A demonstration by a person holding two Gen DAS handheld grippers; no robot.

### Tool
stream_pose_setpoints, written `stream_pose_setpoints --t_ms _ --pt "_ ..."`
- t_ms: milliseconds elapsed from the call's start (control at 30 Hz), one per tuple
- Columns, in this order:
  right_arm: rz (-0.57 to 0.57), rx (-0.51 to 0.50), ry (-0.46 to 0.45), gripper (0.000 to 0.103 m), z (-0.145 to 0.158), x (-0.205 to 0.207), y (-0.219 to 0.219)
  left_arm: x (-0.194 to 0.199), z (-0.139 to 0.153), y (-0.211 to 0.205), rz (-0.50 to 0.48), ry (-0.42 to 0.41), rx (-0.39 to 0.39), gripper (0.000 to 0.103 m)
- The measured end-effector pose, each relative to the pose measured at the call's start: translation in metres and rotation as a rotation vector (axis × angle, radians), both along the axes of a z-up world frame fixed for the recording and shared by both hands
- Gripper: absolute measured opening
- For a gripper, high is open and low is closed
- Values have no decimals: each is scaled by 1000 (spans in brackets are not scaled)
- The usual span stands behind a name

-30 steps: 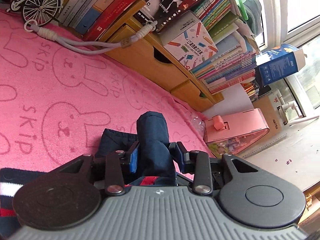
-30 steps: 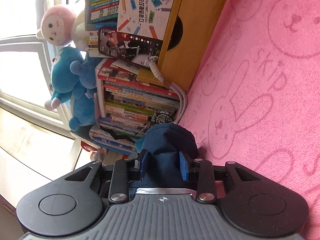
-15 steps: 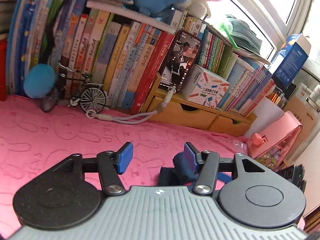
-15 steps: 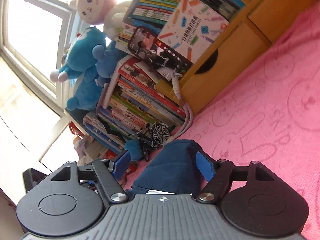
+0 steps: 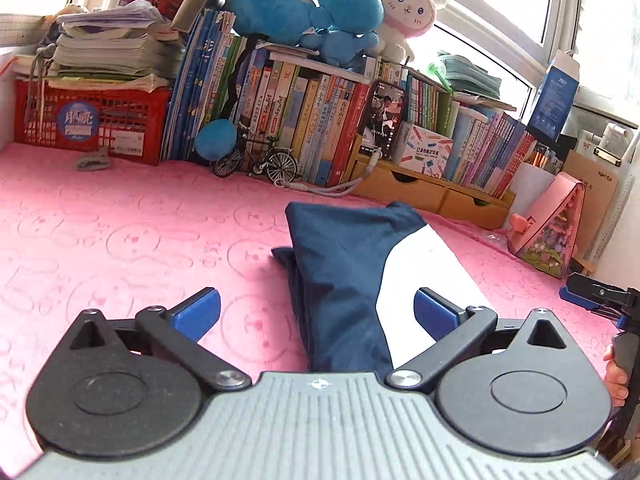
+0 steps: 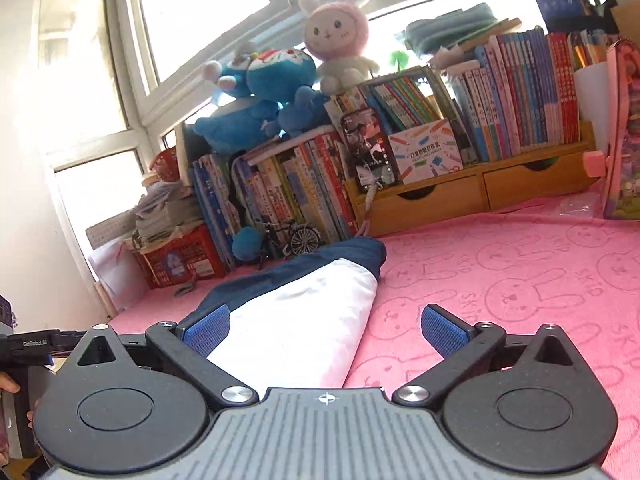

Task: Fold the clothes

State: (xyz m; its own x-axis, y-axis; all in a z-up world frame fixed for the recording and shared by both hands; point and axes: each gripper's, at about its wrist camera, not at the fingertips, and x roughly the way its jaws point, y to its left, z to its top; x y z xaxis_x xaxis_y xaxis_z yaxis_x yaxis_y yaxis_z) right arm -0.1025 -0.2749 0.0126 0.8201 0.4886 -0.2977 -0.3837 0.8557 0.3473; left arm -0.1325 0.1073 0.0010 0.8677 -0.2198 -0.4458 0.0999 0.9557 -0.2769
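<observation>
A navy and white garment (image 5: pixel 340 272) lies folded in a long strip on the pink bunny-print blanket (image 5: pixel 120 240). My left gripper (image 5: pixel 316 312) hovers at its near end. Its jaws are opening wide and the blue pads (image 5: pixel 196 312) stand clear of the cloth on both sides. In the right wrist view the same garment (image 6: pixel 304 320) shows its white panel. My right gripper (image 6: pixel 326 328) is also opening, with the cloth below and between its pads but not pressed. Each gripper shows at the edge of the other's view: the right gripper (image 5: pixel 592 300) and the left gripper (image 6: pixel 32 346).
Rows of books (image 5: pixel 304 120) line the back, with a wooden drawer unit (image 5: pixel 432 196), a propped phone (image 5: pixel 380 120), a toy bicycle (image 5: pixel 260 164), a red crate (image 5: pixel 88 124) and plush toys (image 5: pixel 312 8). A pink case (image 5: pixel 552 232) stands at the right.
Both grippers let go of the navy cloth, opened wide and drew back from it. Both views rolled upright, and the garment now lies flat on the blanket.
</observation>
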Motion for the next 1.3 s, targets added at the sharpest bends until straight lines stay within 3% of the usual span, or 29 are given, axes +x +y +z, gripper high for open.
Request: stream_pose_setpoints --t_ms 300,467,733,900,967,1167,1300 --pt "-52 -331 14 103 -13 -73 48 -43 -14 -26 21 -31 73 103" --pt "-7 -347 -25 103 -27 -96 79 -53 -20 -43 -8 -11 134 103" --pt "40 -382 -27 103 -28 -99 100 -56 -22 -42 -15 28 104 103" --pt "-26 -370 14 103 -30 -92 97 -55 -23 -45 -5 27 123 103" --pt "-79 -408 12 103 -31 -90 98 -50 -23 -43 17 33 120 103" --pt "-176 -741 -109 103 -50 -91 132 -29 -28 -42 134 49 130 103" --pt "-307 -784 -167 103 -50 -90 127 -19 -47 -44 168 105 199 103"
